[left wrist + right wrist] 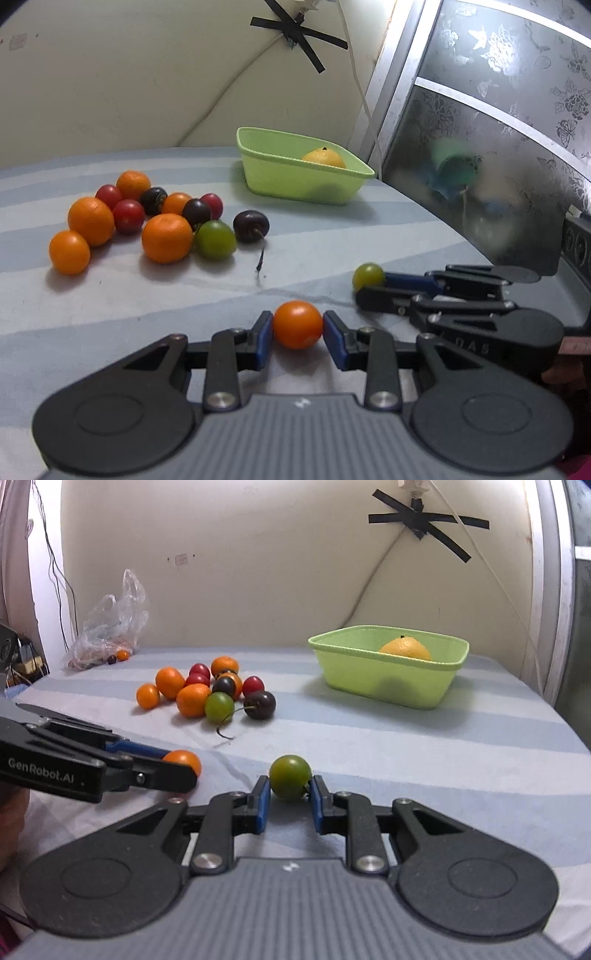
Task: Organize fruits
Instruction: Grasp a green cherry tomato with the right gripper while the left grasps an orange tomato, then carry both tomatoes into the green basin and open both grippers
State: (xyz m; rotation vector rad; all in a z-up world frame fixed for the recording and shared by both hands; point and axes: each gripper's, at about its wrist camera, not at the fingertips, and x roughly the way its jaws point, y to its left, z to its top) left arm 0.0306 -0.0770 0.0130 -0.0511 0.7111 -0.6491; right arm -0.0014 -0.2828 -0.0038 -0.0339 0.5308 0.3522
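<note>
My left gripper (pixel 297 328) is shut on a small orange tomato (pixel 297 325), its blue pads against both sides. The same left gripper (pixel 184 771) and orange tomato (pixel 183 760) show at the left of the right wrist view. My right gripper (pixel 289 792) is shut on a green tomato (pixel 289 781); in the left wrist view that right gripper (pixel 364 284) holds the green tomato (pixel 368 275) at the right. A pile of fruit (pixel 147 221) (pixel 210 692) lies on the striped cloth. A light green tub (pixel 295 173) (pixel 388 679) holds one yellow-orange fruit (pixel 325 157) (pixel 405 648).
A crumpled plastic bag (pixel 110 624) with small fruit sits at the table's back left. A dark patterned panel (pixel 498 129) rises along the right edge. Cables and black tape (pixel 421 520) hang on the cream wall behind. A loose cherry stem (pixel 260 258) lies on the cloth.
</note>
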